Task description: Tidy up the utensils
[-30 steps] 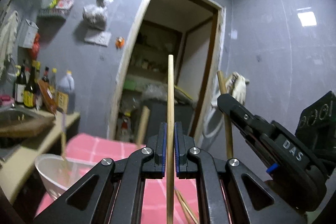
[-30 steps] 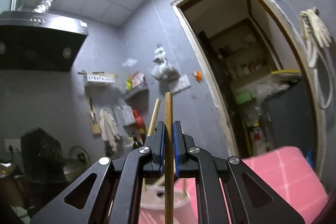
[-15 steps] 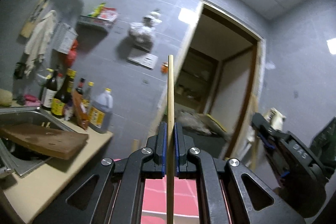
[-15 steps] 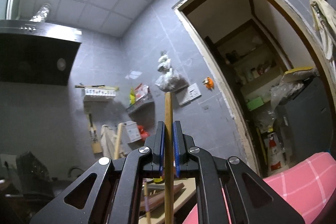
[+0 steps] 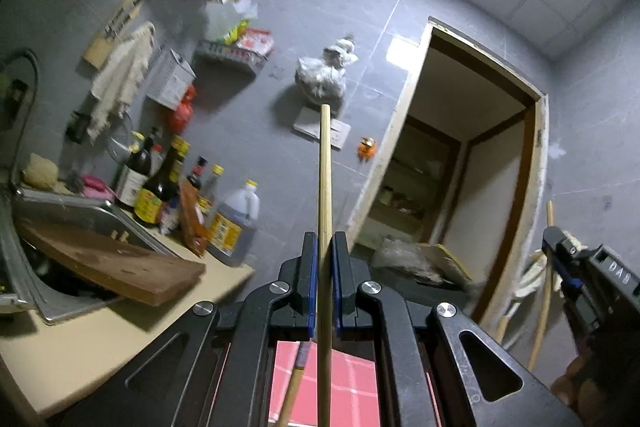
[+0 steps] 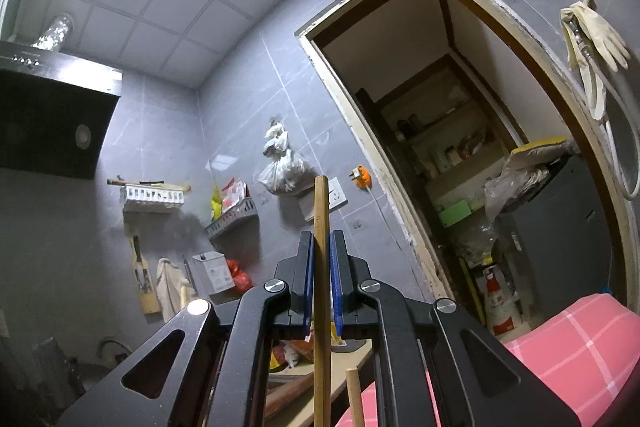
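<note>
Both views swung since a second earlier: the white basket dropped out of my left camera, and the sink [image 5: 60, 251] and bottles [image 5: 160, 187] slid in on the left. My left gripper [image 5: 325, 287] was clamped on a pale chopstick [image 5: 325, 187], long axis upright, tip pointing up and away. My right gripper [image 6: 321, 287] was clamped on a darker chopstick [image 6: 321, 227], also upright. From the left view, the right gripper sat far right, well apart. Basket not visible; by my guess it lay below and near, on the pink cloth [image 6: 560, 347] side, neither hand clearly nearer.
</note>
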Demonstrator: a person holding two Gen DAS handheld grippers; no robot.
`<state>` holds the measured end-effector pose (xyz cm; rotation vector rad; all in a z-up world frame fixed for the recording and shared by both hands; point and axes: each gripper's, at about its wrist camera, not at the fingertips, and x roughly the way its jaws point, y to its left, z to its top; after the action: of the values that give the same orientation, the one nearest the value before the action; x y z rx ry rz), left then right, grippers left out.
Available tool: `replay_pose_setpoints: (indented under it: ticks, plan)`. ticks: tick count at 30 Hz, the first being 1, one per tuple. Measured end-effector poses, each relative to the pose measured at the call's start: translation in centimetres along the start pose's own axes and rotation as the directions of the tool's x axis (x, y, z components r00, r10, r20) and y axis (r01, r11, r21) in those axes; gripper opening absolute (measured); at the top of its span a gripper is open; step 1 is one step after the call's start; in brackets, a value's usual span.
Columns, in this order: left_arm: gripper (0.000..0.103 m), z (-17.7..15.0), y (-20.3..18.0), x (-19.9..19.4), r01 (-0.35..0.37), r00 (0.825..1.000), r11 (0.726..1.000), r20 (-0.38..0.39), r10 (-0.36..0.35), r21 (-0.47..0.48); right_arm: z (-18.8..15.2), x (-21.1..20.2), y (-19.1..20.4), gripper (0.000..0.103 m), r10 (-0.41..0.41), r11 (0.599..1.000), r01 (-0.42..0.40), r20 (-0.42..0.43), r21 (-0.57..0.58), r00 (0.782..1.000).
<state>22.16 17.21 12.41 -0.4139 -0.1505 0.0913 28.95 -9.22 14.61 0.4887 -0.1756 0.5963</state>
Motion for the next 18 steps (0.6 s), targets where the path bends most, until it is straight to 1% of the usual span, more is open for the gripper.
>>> replay_pose_setpoints:
  ticks: [3,7,11,18]
  plan:
    - [0.005,-0.6,0.1,-0.1,-0.017,1.0,1.0,0.011,0.017,0.018,-0.5,0.2,0.2,0.006,-0.007,1.0,0.007,-0.005,-0.012,1.0]
    - [0.005,-0.6,1.0,-0.2,-0.026,0.999,1.0,0.019,0.026,-0.014,-0.9,-0.1,0.1,0.006,-0.01,1.0,0.01,0.015,-0.017,1.0]
    - [0.005,-0.6,1.9,-0.4,-0.038,0.999,0.998,0.028,0.04,-0.047,-1.2,-0.4,-0.3,0.006,-0.033,0.999,0.032,0.04,0.008,0.999]
    - [0.005,-1.3,2.2,-0.1,-0.047,0.999,0.997,0.01,0.047,-0.055,-1.4,-0.8,-0.3,0.006,-0.066,0.998,0.065,0.065,0.013,0.996]
